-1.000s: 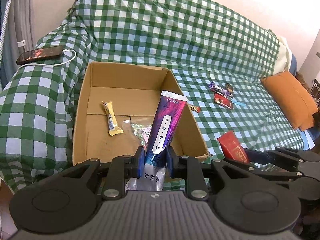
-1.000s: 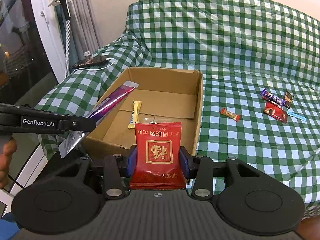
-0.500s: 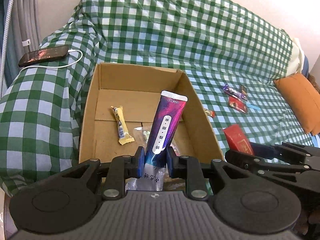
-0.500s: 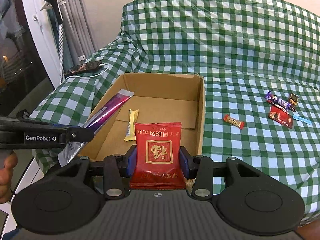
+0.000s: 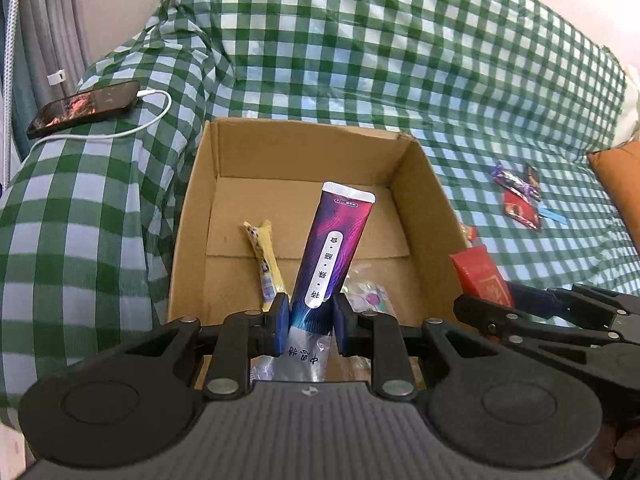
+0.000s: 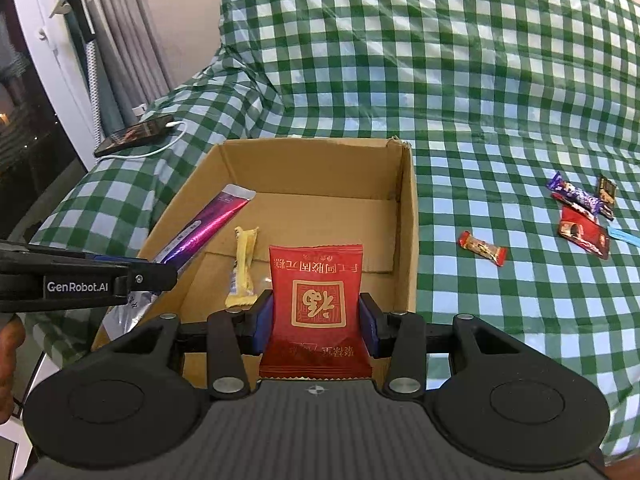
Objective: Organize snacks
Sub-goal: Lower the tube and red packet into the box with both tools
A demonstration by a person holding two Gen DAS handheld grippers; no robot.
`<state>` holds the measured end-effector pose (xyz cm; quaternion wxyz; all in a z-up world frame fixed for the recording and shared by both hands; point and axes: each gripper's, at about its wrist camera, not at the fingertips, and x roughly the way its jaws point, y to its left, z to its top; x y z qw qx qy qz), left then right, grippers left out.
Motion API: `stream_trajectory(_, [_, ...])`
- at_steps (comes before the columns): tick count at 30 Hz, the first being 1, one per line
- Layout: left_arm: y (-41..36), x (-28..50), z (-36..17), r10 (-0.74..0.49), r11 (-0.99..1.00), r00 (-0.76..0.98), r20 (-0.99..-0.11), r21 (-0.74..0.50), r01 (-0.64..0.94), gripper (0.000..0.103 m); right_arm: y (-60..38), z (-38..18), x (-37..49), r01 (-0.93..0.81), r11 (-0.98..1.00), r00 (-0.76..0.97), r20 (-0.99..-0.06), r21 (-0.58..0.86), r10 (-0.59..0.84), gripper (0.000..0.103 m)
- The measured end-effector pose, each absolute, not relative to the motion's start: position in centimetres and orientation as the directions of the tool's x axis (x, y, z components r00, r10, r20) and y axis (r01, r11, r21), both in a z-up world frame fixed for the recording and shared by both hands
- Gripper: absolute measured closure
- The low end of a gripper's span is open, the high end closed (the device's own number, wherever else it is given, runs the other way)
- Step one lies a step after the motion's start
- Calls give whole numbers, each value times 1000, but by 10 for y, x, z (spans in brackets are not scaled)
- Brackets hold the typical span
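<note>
An open cardboard box (image 5: 200, 200) (image 6: 406, 220) stands on the green checked sofa. My left gripper (image 5: 307, 320) is shut on a long purple snack packet (image 5: 336, 248), held over the box's near edge; it also shows in the right wrist view (image 6: 204, 228). My right gripper (image 6: 316, 320) is shut on a red snack packet (image 6: 316, 292), held above the box's near right part; it shows in the left wrist view (image 5: 480, 276). A yellow bar (image 5: 264, 256) (image 6: 242, 268) and a clear candy bag (image 5: 368, 296) lie in the box.
Several loose snacks (image 6: 580, 216) and a small red bar (image 6: 482, 248) lie on the sofa seat right of the box. A phone with a white cable (image 5: 84, 108) rests on the left armrest. An orange cushion (image 5: 616, 184) is at far right.
Both grippers have moved forward toward the box with their packets still held. The box looks larger and nearer in both views.
</note>
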<state>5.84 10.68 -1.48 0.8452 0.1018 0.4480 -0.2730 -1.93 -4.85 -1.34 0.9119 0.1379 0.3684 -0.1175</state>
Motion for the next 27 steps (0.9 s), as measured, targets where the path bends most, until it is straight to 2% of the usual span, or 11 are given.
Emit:
stream_trajectory(24, [61,123,-68,-249,850,435,-865,20,527,77,-91,-70,62,356,918,651,-751,174,-110,56])
stream_trajectory(26, [60,126,-71,-232,854,442,-866,36,519,61,-93,-70,64,356,914,657,-748,192,-99,52])
stream_trajectory(27, [60,127,-72,-217,860,446,-868,46,508,25,-95,-69,64,363,910,660,-745,199,-100,50])
